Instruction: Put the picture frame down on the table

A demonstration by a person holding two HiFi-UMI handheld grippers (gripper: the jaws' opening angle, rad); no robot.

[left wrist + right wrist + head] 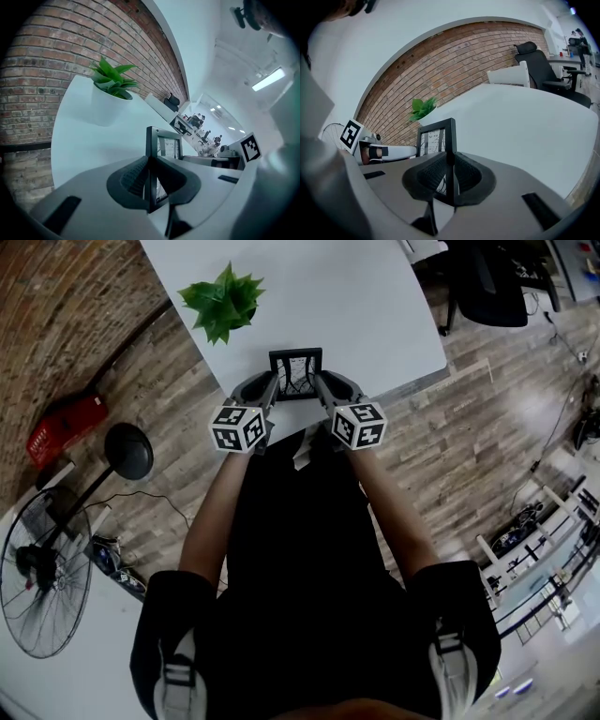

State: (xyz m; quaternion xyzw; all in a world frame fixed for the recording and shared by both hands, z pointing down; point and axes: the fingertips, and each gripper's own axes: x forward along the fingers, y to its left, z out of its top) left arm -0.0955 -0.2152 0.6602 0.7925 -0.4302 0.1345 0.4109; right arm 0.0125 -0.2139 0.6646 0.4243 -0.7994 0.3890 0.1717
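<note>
A small black picture frame [296,375] with a line drawing in it is held at the near edge of the white table [356,306]. My left gripper [271,390] is shut on the frame's left side, and my right gripper [319,388] is shut on its right side. In the left gripper view the frame [163,146] stands upright between the dark ribbed pads [133,178]. The right gripper view shows the same frame [437,139] pinched edge-on between its pads [466,176]. Whether the frame's bottom touches the table is hidden.
A green potted plant [223,298] in a white pot [104,105] stands on the table left of the frame. A brick wall [454,61] runs behind. A black office chair [492,282] is beyond the table's right edge. On the floor stand a fan [42,582] and a black lamp [127,454].
</note>
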